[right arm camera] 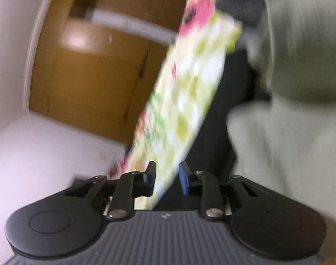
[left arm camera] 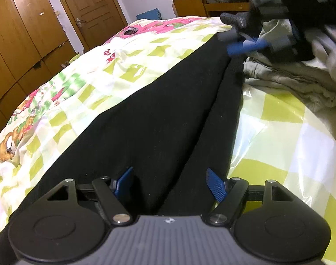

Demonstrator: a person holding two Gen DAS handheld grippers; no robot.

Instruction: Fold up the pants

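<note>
The left gripper (left arm camera: 170, 183) is held wide over the pants (left arm camera: 159, 114); the right gripper (right arm camera: 167, 177) is part-open, empty. Grey clothes (left arm camera: 285, 77) could be snagged.

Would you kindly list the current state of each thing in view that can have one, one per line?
black pants: spread flat on the bed, legs side by side, not yet folded.
left claw: open, empty, low over the pants.
right claw: open, empty; view motion-blurred.
grey clothes: crumpled in a heap beside the pants.
checked bedspread: laid out, lightly wrinkled.
wooden door: closed.
</note>
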